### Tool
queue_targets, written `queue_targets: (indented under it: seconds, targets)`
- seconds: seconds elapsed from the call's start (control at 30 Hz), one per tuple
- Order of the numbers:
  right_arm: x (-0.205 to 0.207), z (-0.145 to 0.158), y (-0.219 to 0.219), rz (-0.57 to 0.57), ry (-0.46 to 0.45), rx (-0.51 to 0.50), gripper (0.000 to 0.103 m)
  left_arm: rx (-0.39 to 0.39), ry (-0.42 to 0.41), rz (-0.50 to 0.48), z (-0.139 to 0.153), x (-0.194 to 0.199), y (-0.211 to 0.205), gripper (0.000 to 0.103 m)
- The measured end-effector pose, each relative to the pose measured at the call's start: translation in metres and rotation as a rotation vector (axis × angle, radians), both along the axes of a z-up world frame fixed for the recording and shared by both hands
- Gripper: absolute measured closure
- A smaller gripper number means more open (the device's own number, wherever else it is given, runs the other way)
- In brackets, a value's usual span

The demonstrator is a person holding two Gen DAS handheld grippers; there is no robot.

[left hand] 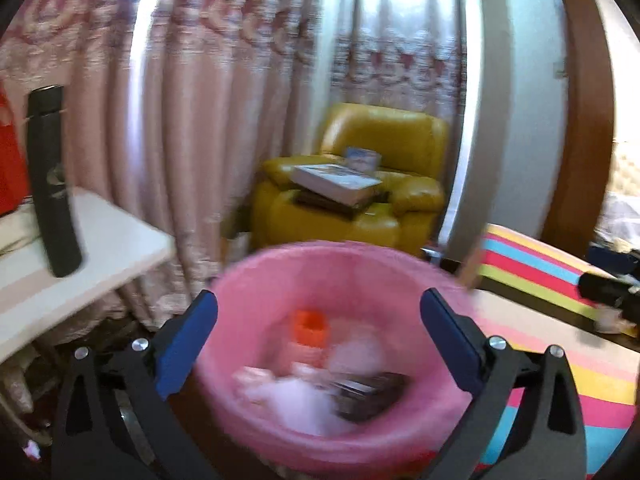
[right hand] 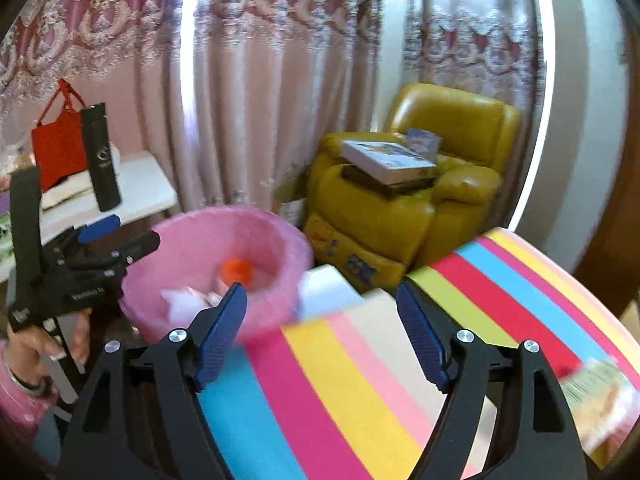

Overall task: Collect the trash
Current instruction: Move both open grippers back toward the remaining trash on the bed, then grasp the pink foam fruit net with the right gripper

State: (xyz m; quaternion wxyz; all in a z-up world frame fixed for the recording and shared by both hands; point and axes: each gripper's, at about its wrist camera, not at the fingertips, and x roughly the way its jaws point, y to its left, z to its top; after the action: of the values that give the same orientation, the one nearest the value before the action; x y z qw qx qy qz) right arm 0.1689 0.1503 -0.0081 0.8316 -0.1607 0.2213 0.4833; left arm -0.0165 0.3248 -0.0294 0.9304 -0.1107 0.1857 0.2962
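Observation:
A pink-lined trash bin [left hand: 320, 280] stands on the floor, holding blurred trash: an orange-capped bottle [left hand: 310, 326], white paper and a dark wrapper [left hand: 372, 394]. My left gripper [left hand: 320, 312] is open and empty just above the bin. It also shows in the right wrist view [right hand: 116, 236], beside the bin [right hand: 276, 240]. My right gripper [right hand: 320, 300] is open and empty over the striped cloth [right hand: 360, 380]. A blurred packet [right hand: 600, 396] lies on the cloth at the lower right.
A white side table [left hand: 100, 248] at left carries a black flask [left hand: 52, 184] and a red bag [right hand: 56, 148]. A yellow armchair [left hand: 360, 184] with books stands behind the bin, in front of curtains.

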Motion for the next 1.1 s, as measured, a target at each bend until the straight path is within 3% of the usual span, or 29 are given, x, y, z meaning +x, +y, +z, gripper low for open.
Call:
queue_targets:
  seconds: [0.2,0.27,0.47,0.63,0.77,0.9,1.1]
  targets:
    - [0.017,-0.013,-0.088,-0.168,-0.008,0.001,0.024,-0.056,0.031,-0.262,-0.005,0.063,-0.083,0.005]
    - [0.028,-0.019,-0.125,-0.251,0.014,0.009,0.023,-0.093,0.039,-0.369,-0.008,0.089,-0.12,0.005]
    - [0.062,-0.038,-0.231,-0.496,0.1,0.067,0.023,-0.122,0.061,-0.561,-0.02,0.143,-0.207,0.005]
    - [0.082,-0.049,-0.299,-0.652,0.127,0.1,0.022,-0.087,0.114,-0.62,-0.035,0.169,-0.254,0.005]
    - [0.1,-0.058,-0.33,-0.727,0.153,0.116,0.021,-0.089,0.168,-0.62,-0.054,0.179,-0.268,0.005]
    - [0.122,-0.064,-0.332,-0.749,0.168,0.096,0.019,-0.065,0.186,-0.662,-0.056,0.182,-0.275,0.005]
    - [0.157,-0.075,-0.325,-0.763,0.212,0.062,0.018,-0.134,0.221,-0.678,-0.062,0.187,-0.266,0.005]
